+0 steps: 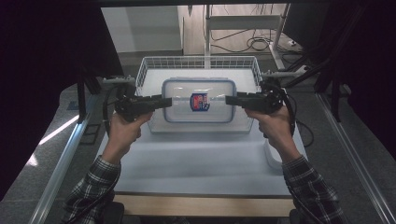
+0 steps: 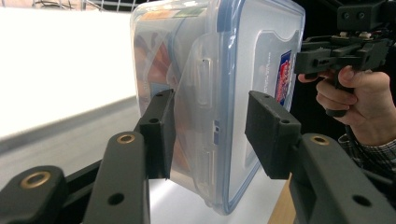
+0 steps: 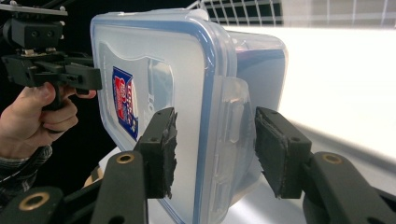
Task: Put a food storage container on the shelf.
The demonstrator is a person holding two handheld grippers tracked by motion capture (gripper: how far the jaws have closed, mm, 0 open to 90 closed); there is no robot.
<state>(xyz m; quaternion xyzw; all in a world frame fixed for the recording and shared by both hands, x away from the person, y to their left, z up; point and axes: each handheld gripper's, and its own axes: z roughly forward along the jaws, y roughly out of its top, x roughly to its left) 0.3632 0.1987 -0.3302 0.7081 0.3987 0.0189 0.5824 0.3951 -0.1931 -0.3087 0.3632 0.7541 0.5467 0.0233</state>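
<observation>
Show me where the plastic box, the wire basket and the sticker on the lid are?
plastic box (image 1: 182, 93): high view, on the clear lid left of the label.
wire basket (image 1: 196, 62): high view, on its far wire wall.
sticker (image 3: 125, 100): right gripper view, on its blue and red print.

Table: white top (image 1: 196, 158) with a pale wood near edge (image 1: 201, 204).
Floor: grey speckled (image 1: 46, 154), with a bright streak of light at the left (image 1: 58, 129).
Rails: 2 metal rails, left (image 1: 63, 165) and right (image 1: 357, 158) of the table.
Far end: white metal shelf frame (image 1: 243, 23), black cables (image 1: 254, 44) on the floor beneath it.
Sides: dark curtains, left (image 1: 42, 56) and right (image 1: 369, 60).
</observation>
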